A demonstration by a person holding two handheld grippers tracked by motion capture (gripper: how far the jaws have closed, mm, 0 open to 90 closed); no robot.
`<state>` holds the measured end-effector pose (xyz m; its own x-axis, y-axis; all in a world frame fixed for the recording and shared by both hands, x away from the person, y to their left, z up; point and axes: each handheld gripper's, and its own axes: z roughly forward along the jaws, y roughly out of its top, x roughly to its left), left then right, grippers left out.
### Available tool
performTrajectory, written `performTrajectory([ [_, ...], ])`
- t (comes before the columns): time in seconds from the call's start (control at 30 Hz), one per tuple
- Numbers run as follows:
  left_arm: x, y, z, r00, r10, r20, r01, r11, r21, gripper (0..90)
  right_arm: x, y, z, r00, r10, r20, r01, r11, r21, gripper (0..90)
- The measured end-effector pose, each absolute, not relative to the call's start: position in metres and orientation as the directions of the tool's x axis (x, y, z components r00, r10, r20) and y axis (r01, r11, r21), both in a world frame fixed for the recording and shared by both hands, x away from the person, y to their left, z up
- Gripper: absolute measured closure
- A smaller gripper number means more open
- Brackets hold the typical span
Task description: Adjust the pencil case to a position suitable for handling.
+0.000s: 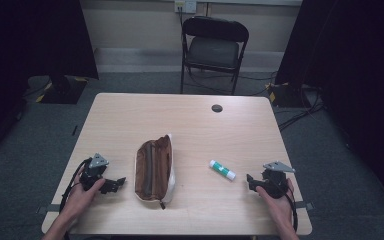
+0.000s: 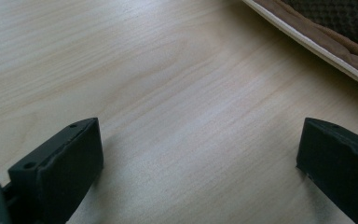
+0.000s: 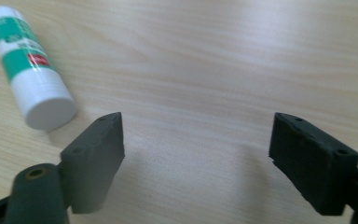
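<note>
A pale wood-grain tabletop [image 1: 190, 125] with rounded corners and one round cable hole [image 1: 217, 108] fills the middle of the high view, standing on grey carpet. Beyond it, at the top centre, is one black folding chair [image 1: 213, 47] against a light wall; dark curtains hang at the upper left and upper right.

Two things lie on the tabletop. One brown pouch [image 1: 153, 169], soft and oblong with a zip along its length and a white edge, lies lower centre. One glue stick [image 1: 222, 169], a smooth white cylinder with green bands, lies right of it, well apart and slanted.

Two hands hold two grippers. The left gripper [image 1: 116, 184] rests at the lower left, just beside the pouch; in its own view its black blocky fingers [image 2: 65, 163] stand wide apart over bare wood, the pouch's rim [image 2: 317, 46] at the upper right. The right gripper [image 1: 251, 182] sits at the lower right, near the glue stick; its fingers [image 3: 98, 149] are likewise spread, nothing between them, with the glue stick [image 3: 28, 70] at the upper left.
</note>
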<state>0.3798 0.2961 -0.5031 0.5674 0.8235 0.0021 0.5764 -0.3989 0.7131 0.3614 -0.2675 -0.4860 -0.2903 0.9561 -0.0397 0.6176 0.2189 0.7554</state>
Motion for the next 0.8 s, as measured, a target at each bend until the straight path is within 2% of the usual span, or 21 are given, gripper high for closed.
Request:
performTrajectory([
  [0.17, 0.379, 0.296, -0.503, 0.566, 0.824, -0.001, 0.578, -0.396, 0.714, 0.0, 0.351, -0.265, -0.478, -0.312, 0.950, -0.031, 0.586, 0.218, 0.780, 23.6],
  [0.3, 0.379, 0.296, -0.503, 0.567, 0.824, -0.005, 0.578, -0.393, 0.715, 0.0, 0.344, -0.255, -0.468, -0.380, 0.925, 0.024, 0.575, 0.216, 0.789, 29.0],
  [0.37, 0.379, 0.296, -0.503, 0.566, 0.824, -0.006, 0.578, -0.392, 0.715, 0.0, 0.343, -0.248, -0.466, -0.399, 0.917, 0.019, 0.570, 0.231, 0.788, 30.8],
  [0.8, 0.380, 0.296, -0.503, 0.566, 0.824, -0.003, 0.578, -0.394, 0.715, 0.0, 0.332, -0.198, -0.452, -0.576, 0.815, 0.068, 0.508, 0.292, 0.811, 34.4],
])
